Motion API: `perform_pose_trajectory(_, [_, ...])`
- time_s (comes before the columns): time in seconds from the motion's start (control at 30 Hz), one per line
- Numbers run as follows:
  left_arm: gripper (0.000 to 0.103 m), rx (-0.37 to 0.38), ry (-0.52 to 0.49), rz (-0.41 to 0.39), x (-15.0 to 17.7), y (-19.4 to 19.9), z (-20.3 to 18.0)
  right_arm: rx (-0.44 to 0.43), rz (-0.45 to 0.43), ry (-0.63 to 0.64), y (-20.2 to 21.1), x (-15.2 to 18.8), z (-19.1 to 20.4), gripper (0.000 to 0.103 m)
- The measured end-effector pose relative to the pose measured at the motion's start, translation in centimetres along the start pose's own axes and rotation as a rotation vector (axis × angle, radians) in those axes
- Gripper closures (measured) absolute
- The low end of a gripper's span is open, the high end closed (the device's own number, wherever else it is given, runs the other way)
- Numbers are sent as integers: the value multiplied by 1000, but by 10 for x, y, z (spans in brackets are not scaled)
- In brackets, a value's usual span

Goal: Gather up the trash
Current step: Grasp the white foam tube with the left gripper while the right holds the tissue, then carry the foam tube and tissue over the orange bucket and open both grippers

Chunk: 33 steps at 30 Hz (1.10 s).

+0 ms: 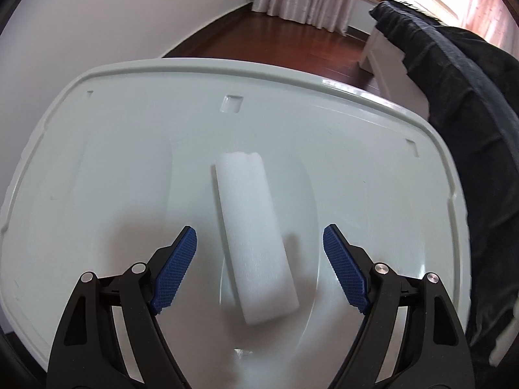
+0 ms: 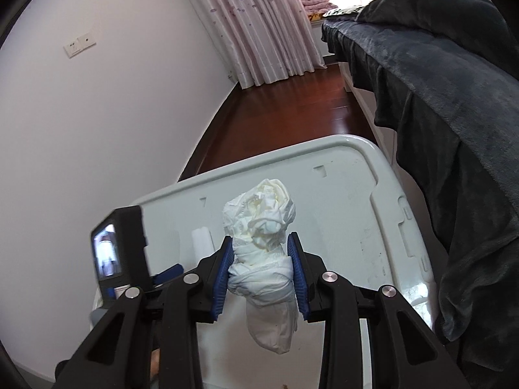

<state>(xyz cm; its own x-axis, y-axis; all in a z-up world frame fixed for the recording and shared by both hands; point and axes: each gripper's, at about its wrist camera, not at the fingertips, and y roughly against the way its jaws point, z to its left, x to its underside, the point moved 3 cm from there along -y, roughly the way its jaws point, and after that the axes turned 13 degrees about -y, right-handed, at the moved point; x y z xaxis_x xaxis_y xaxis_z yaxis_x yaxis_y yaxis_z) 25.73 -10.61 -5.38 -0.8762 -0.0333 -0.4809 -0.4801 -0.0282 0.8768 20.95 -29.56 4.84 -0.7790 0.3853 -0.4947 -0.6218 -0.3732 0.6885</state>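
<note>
Foam [image 1: 256, 240] is seen lying on the pale lid [image 1: 97, 162], between the wide-spread blue pads [image 1: 175, 272] of the left gripper [image 1: 259, 236], untouched by either. Tissue [image 2: 262, 259], crumpled into a wad, is pinched between the pads of the right gripper [image 2: 261, 246], raised above the lid, beside a dark blanket [image 2: 454, 129].

a white foam block [image 1: 256, 236] lies lengthwise on the pale grey plastic lid [image 1: 129, 149]

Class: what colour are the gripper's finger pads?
Blue, textured pads; clearest in the left wrist view.
</note>
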Motion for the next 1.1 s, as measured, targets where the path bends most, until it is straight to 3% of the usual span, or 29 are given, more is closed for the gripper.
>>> perform_pose_trajectory(0.17, [24, -56, 15, 23, 1, -16, -2, 0, -3, -11, 0, -1, -2, 69])
perform_pose_trajectory(0.37, [26, -129, -48, -10, 5, -19, -4, 9, 12, -9, -6, -2, -3, 69])
perform_pose_trajectory(0.43, [36, -160, -70, -28, 8, -18, -5, 11, 14, -11, -9, -3, -4, 69])
perform_pose_trajectory(0.5, [66, -178, -92, -47, 11, -14, -2, 13, 14, -9, -9, -4, -4, 69])
perform_pose_trajectory(0.53, [68, -176, -119, -58, 13, -11, -1, 12, 13, -8, -9, -4, -4, 69])
perform_pose_trajectory(0.77, [77, -101, -183, -100, 17, -2, 7, 18, 27, -4, -15, -2, -4, 69])
perform_pose_trajectory(1.1, [79, 105, -204, -202, 16, 47, 33, -11, 61, 6, -28, -1, 13, 69])
